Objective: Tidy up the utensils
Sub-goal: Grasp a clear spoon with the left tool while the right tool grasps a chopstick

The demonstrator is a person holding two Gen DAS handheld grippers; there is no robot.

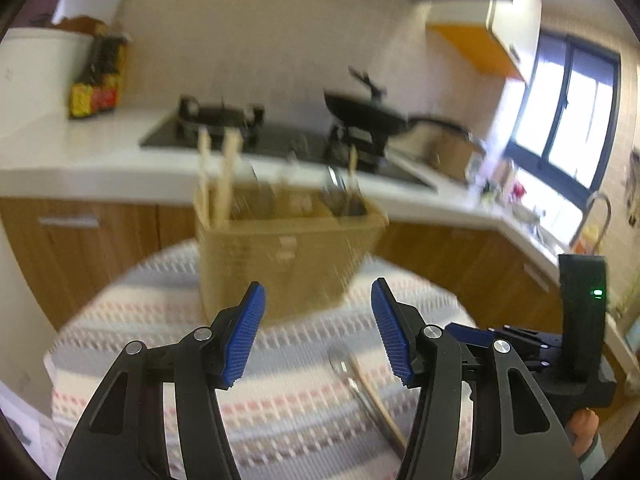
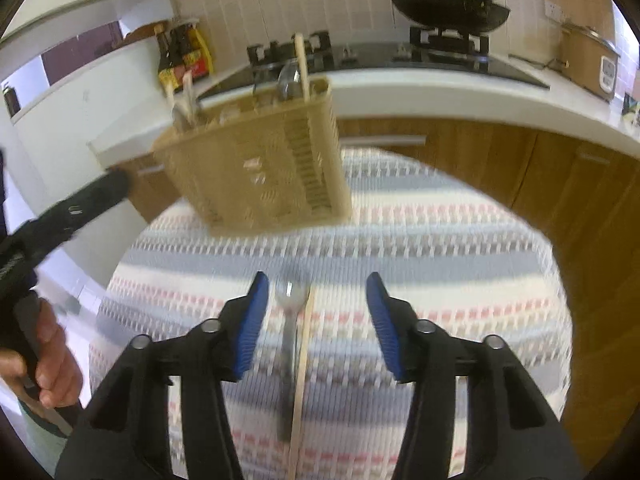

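A tan slotted utensil holder (image 1: 280, 256) stands at the far side of a round table with a striped cloth (image 1: 280, 400). It holds wooden chopsticks (image 1: 218, 176) on its left and metal utensils (image 1: 340, 196) on its right. It also shows in the right wrist view (image 2: 260, 168). A metal spoon (image 2: 290, 344) and a wooden chopstick (image 2: 302, 380) lie side by side on the cloth (image 2: 440, 280), between the fingers of my open right gripper (image 2: 314, 320). They also show in the left wrist view, the spoon (image 1: 348, 372) and the chopstick (image 1: 380, 408). My left gripper (image 1: 318, 328) is open and empty, above the cloth in front of the holder.
Behind the table runs a white counter (image 2: 440, 88) with a gas hob (image 2: 400, 56), a black wok (image 2: 452, 12), sauce bottles (image 2: 180, 56) and a rice cooker (image 2: 588, 60). Wooden cabinets (image 2: 540, 172) stand below. A sink and window (image 1: 568, 120) are at the right.
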